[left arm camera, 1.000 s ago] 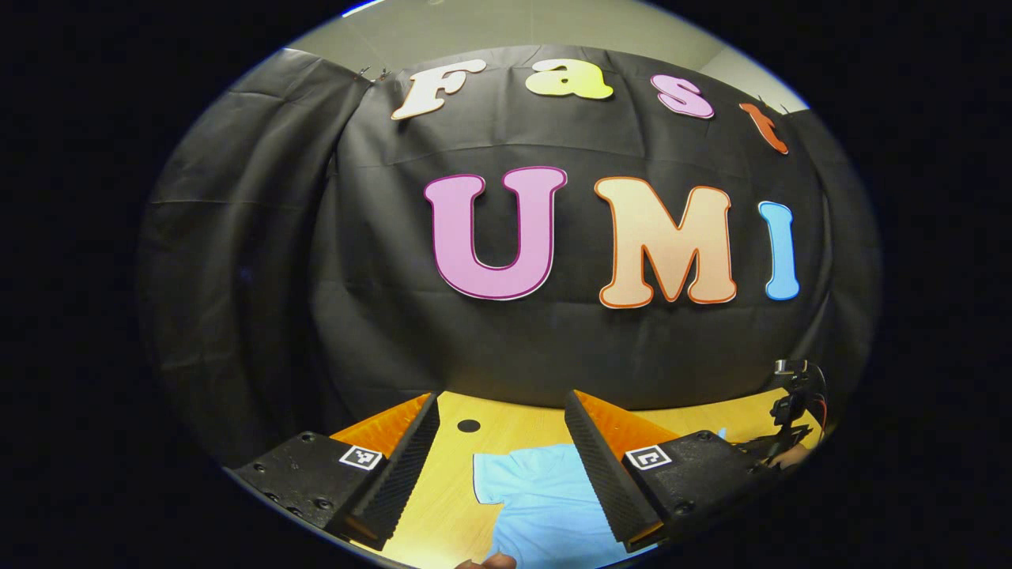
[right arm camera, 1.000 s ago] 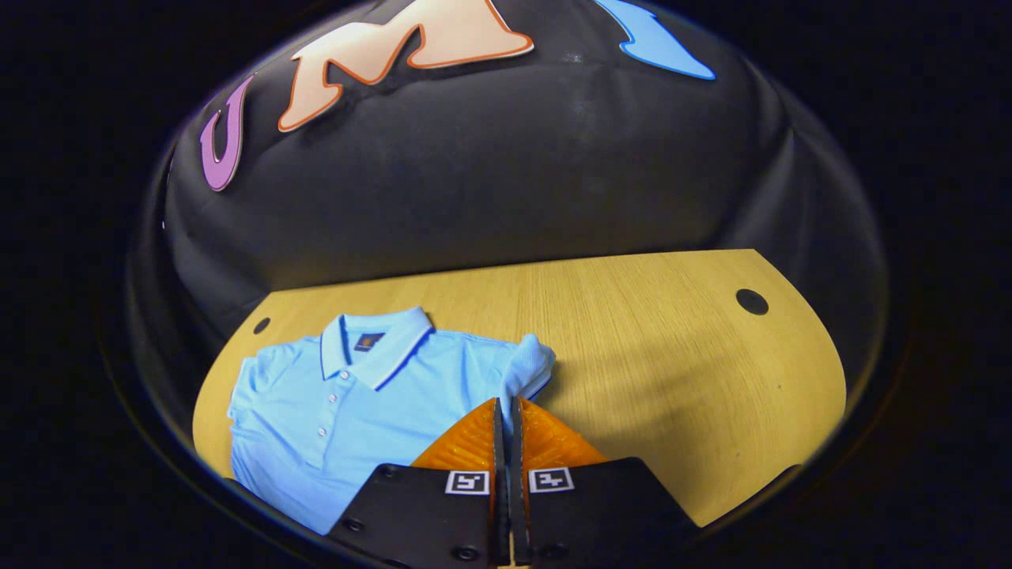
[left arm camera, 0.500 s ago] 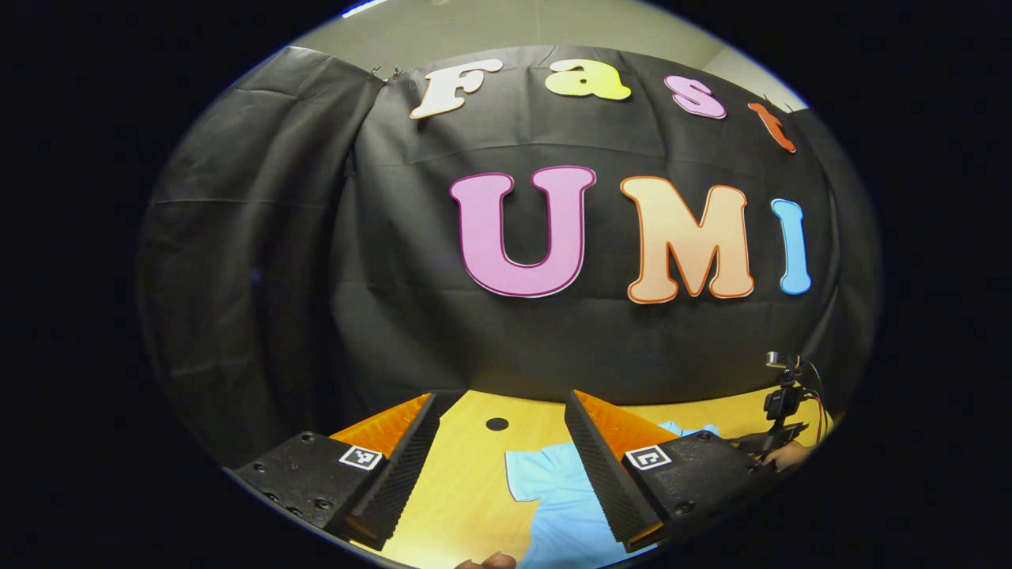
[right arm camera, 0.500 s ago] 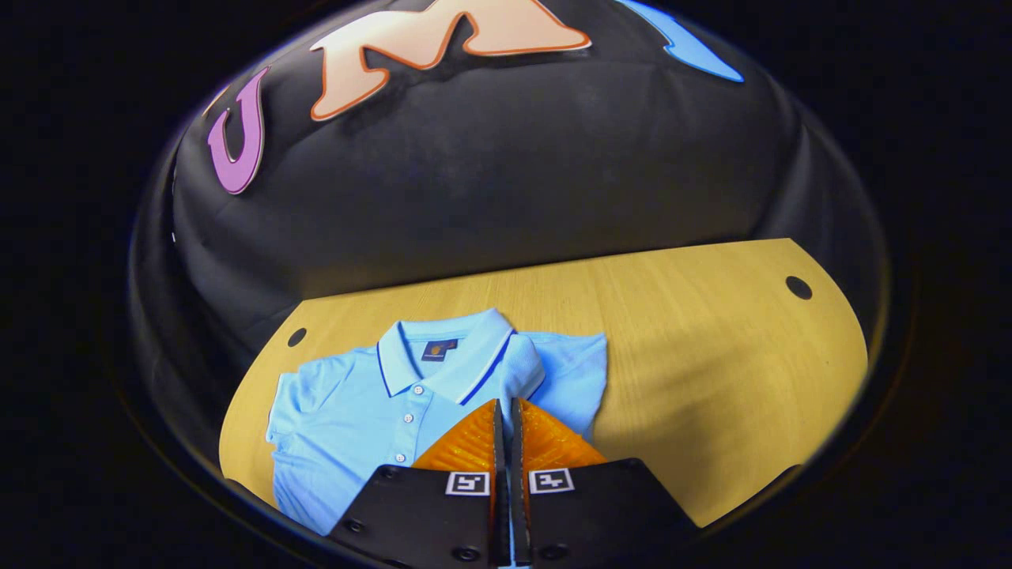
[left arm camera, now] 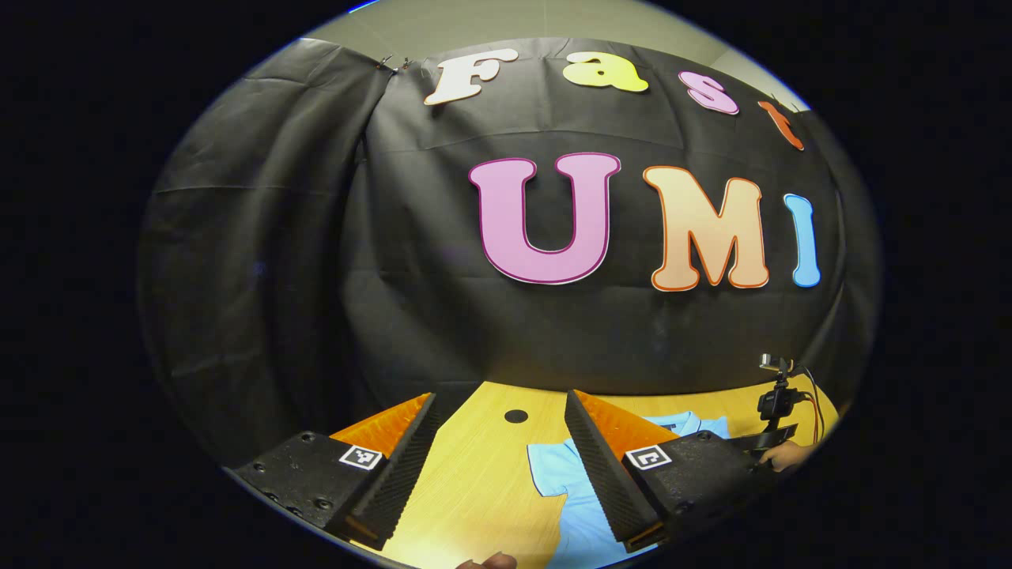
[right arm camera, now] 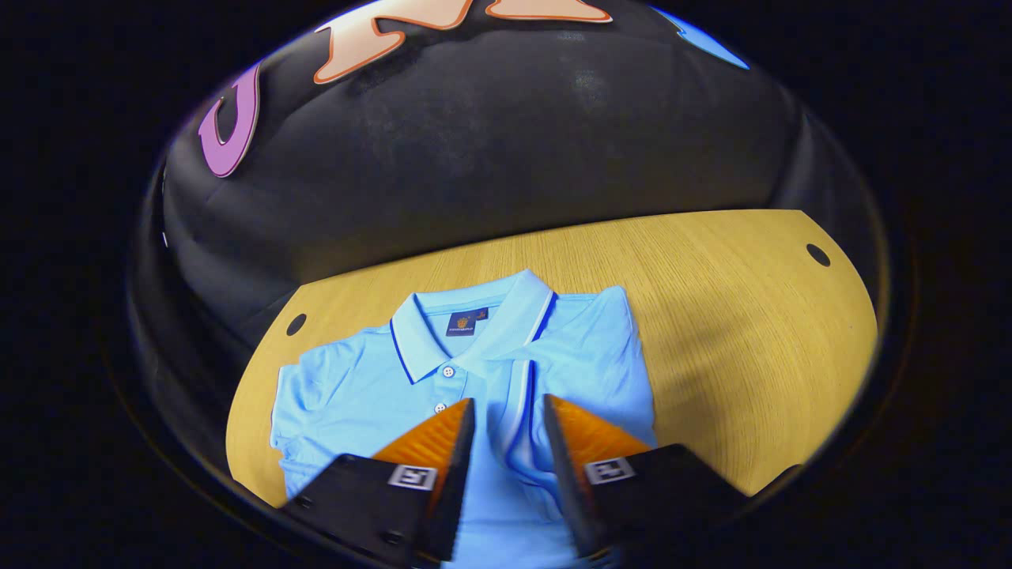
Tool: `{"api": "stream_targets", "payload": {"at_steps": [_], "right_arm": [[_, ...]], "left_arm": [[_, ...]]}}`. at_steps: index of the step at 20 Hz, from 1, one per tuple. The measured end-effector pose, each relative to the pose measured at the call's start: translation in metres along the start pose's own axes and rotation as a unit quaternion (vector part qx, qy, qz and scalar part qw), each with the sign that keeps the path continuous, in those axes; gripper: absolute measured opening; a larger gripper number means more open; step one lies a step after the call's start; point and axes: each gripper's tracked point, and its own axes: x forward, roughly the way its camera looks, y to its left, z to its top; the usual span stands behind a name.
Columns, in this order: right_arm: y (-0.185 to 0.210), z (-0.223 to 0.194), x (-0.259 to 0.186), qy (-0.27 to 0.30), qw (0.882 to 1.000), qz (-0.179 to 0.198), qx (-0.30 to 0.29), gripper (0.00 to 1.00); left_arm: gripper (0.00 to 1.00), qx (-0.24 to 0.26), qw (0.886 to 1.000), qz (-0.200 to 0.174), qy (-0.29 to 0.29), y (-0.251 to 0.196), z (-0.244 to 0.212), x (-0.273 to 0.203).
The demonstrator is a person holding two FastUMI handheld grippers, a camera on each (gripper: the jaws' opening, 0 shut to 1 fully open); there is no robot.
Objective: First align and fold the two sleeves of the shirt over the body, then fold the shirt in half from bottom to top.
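Note:
A light blue polo shirt (right arm camera: 395,379) lies face up on the wooden table (right arm camera: 711,316), collar toward the wall. Its right-hand sleeve (right arm camera: 512,431) is folded over the body, striped cuff on top. My right gripper (right arm camera: 507,403) is open just above that sleeve, one finger on each side of it. The other sleeve (right arm camera: 304,379) lies spread out to the left. In the left gripper view my left gripper (left arm camera: 500,397) is open and holds nothing, above bare table left of the shirt (left arm camera: 573,494). A hand (left arm camera: 784,456) shows at the far right.
Round cable holes sit in the table near the back corners (right arm camera: 817,254) (right arm camera: 296,324) (left arm camera: 515,416). Black cloth walls close the back and sides. Bare wood stretches to the right of the shirt (right arm camera: 751,356).
My right gripper went from shut on the sleeve to open, after carrying the sleeve over the body, where it now lies. The left gripper view has swung leftward, away from the shirt.

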Motion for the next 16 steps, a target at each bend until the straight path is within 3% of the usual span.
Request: {"api": "stream_targets", "payload": {"at_steps": [2, 3, 7, 8, 16], "right_arm": [[0.0, 0.011, -0.015, -0.019, 1.0, 0.005, -0.016, 0.9], [-0.001, 0.015, -0.025, -0.027, 0.999, 0.007, -0.023, 0.97], [-0.013, 0.026, -0.067, -0.05, 0.998, 0.008, -0.04, 0.95], [-0.018, 0.026, -0.08, -0.053, 0.998, 0.005, -0.044, 0.88], [-0.066, 0.011, -0.128, -0.054, 0.997, -0.043, -0.034, 0.88]], "left_arm": [[0.95, -0.005, 1.0, -0.012, 0.003, -0.006, -0.007, 0.008], [0.95, -0.007, 1.0, -0.019, 0.005, -0.011, -0.012, 0.014], [0.94, -0.004, 0.998, -0.056, 0.03, -0.029, -0.042, 0.04], [0.94, -0.006, 0.997, -0.065, 0.042, -0.034, -0.051, 0.047], [0.96, -0.028, 0.982, -0.122, 0.141, -0.051, -0.141, 0.106]]}}
